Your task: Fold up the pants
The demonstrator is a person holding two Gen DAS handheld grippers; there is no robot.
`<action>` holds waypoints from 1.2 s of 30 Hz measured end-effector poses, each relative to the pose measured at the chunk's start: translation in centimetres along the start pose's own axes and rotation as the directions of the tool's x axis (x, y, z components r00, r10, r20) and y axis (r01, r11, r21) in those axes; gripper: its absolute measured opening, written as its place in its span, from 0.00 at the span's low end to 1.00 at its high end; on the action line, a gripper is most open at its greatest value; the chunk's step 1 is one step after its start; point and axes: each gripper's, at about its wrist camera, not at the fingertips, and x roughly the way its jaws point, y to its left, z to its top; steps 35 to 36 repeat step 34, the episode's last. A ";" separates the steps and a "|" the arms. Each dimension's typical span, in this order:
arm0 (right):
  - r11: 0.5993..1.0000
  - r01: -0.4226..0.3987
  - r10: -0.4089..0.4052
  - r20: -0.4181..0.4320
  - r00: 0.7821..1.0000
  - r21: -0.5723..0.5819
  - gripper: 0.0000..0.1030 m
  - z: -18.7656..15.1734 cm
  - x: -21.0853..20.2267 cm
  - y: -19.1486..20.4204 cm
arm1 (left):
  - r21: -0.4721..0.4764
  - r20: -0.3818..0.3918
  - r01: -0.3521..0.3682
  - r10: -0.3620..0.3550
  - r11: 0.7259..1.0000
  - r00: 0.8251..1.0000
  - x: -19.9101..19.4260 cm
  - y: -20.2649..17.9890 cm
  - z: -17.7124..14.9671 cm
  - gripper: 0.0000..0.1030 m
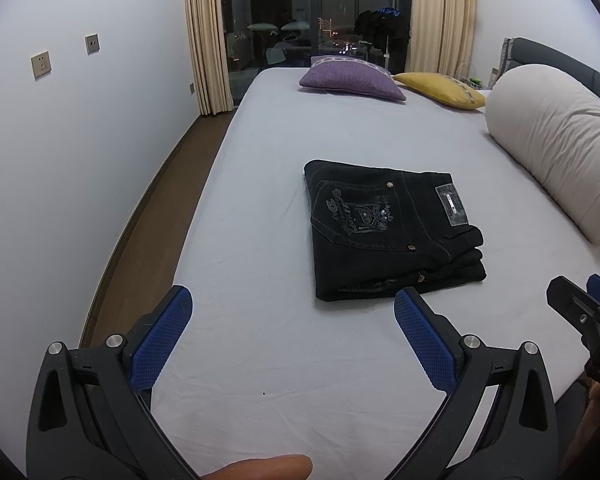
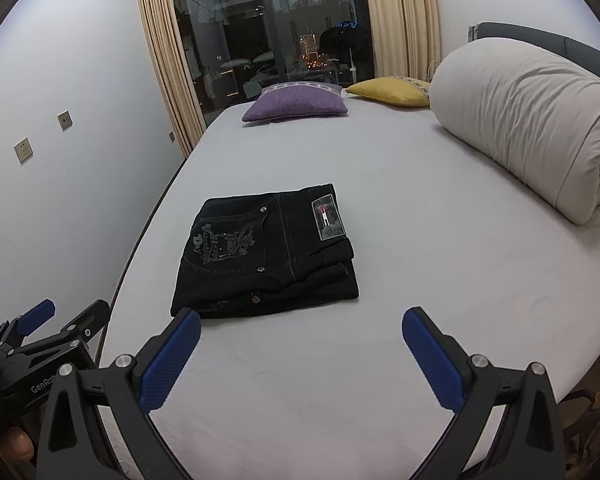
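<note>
Black jeans (image 1: 392, 232) lie folded in a compact rectangle on the white bed sheet (image 1: 260, 208), back pocket print and waistband patch facing up. They also show in the right wrist view (image 2: 268, 256). My left gripper (image 1: 292, 300) is open and empty, held above the sheet just short of the jeans' near edge. My right gripper (image 2: 300, 320) is open and empty, also just short of the near edge. Each gripper shows at the edge of the other's view: the right one (image 1: 584, 308) and the left one (image 2: 56, 320).
A rolled white duvet (image 1: 552, 148) lies along the right side of the bed (image 2: 460, 280). A purple cushion (image 1: 352, 80) and a yellow cushion (image 1: 440, 86) sit at the far end. The wall and a wooden floor strip (image 1: 140, 232) run along the left. Dark window and curtains behind.
</note>
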 end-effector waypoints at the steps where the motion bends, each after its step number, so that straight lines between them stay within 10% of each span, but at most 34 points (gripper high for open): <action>1: 1.000 -0.001 0.001 -0.001 1.000 -0.001 1.00 0.0 0.0 0.0 | 0.000 0.001 -0.001 0.001 1.000 1.000 0.0 0.0 0.0 1.00; 36: 1.000 -0.007 0.007 -0.035 0.999 0.005 1.00 -0.5 0.7 -0.5 | 0.004 -0.017 0.000 0.000 1.000 1.000 0.3 0.3 -0.1 1.00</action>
